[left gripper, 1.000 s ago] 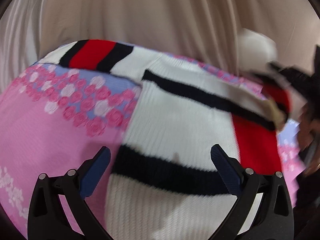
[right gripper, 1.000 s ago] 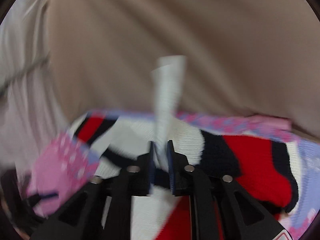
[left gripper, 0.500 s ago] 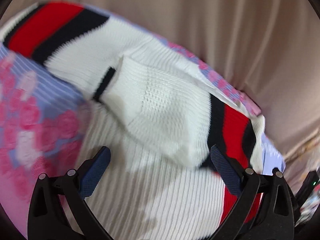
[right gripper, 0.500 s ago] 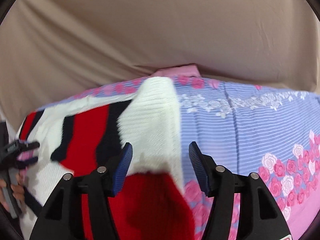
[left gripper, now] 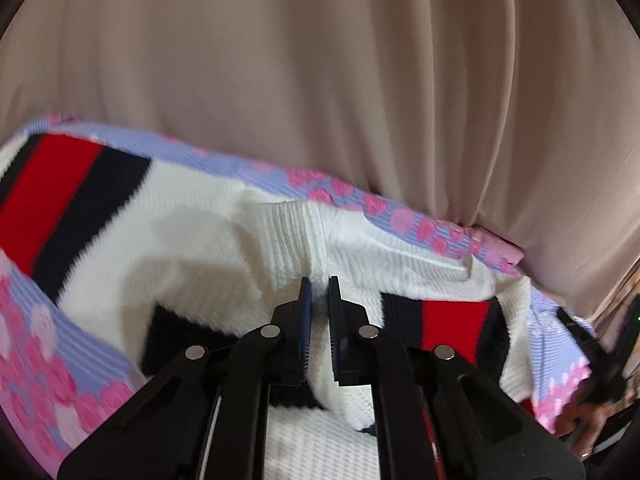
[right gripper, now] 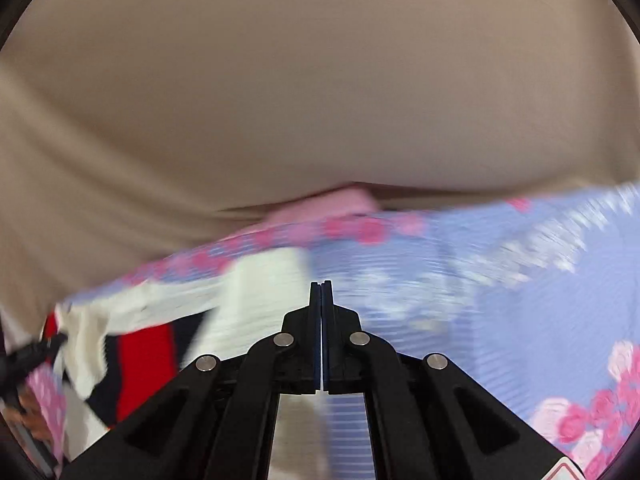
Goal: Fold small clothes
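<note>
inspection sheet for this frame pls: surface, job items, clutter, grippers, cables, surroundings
Surface: floral bedsheet, lilac stripes with pink roses, fairly flat; right wrist view is motion-blurred.
Job's things: white knit sweater with red and dark stripes, lying rumpled on the sheet, partly folded over itself.
Clutter: nothing seen.
Grippers: left gripper shut on a raised white ribbed fold of the sweater; right gripper shut, fingers together with nothing between them, over the sheet beside the sweater's edge.
Cables: nothing seen for certain; dark blurred gear at the frame edges cannot be identified.
Surroundings: beige curtain hanging behind the bed.
</note>
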Motion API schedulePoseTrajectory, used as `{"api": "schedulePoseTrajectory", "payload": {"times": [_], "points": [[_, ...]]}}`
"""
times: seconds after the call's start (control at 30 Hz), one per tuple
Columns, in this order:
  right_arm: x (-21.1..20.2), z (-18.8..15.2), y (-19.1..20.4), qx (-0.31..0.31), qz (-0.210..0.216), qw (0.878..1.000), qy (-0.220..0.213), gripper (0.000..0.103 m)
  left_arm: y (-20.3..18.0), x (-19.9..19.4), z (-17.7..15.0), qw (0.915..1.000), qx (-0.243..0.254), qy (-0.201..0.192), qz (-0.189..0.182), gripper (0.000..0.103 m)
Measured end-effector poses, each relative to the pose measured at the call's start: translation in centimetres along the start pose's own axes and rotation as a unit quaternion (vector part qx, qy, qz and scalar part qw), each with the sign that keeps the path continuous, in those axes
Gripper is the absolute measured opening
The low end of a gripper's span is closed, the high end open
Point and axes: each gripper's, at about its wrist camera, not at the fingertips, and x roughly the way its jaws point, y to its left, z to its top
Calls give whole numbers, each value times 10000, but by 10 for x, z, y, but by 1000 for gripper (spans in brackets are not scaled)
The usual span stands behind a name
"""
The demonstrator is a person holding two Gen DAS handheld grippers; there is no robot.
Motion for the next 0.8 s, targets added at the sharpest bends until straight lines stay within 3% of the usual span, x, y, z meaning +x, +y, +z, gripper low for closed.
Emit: {"api": "schedulePoseTrajectory", "payload": {"times": [0.03,0.07,0.13,0.17,0.2,0.23,0.27,0.3,0.4,0.47,0.5,0.57,0.6,0.7,0.77,0.8], "points": [[7,-2,-20,172,-147,9995,202,0,2,7,-3,9999,3,97,66,8],[8,-6,-30,253,-87,9990,364,1,5,17,-8,9996,-50,248,125,8],[-2,-16,-27,85,124,9988,456,14,15,23,-23,9990,-271,360,64,13],[-8,-20,-16,-171,176,9986,463,18,18,21,-28,9989,-357,300,-23,23],[-13,-24,-2,-455,263,9975,469,45,22,18,-33,9986,-417,295,-99,35],[-16,-28,14,-704,324,9960,442,68,26,14,-37,9977,-556,305,-225,40],[-17,-32,28,-889,366,9944,432,71,28,12,-40,9964,-714,297,-341,48],[-10,-36,45,-1115,433,9915,516,72,29,11,-42,9955,-805,310,-381,56],[27,-53,77,-1594,154,9816,1038,68,26,14,-42,9955,-816,360,-316,59],[34,-57,89,-1960,-236,9767,841,36,20,16,-40,9963,-732,382,-221,58],[28,-53,84,-1838,-89,9795,814,12,19,15,-39,9966,-698,390,-213,57],[6,-35,53,-1068,220,9926,533,7,15,13,-36,9976,-563,341,-215,56],[-1,-28,30,-709,149,9967,371,6,17,11,-36,9980,-519,322,-187,56],[19,-28,-26,-93,-266,9963,809,3,16,18,-41,9988,-364,316,-78,57],[16,-32,-38,86,-168,9964,822,4,4,19,-46,9996,-117,198,133,59],[12,-31,-37,122,-151,9966,798,10,0,19,-48,9997,-39,181,174,62]]}}
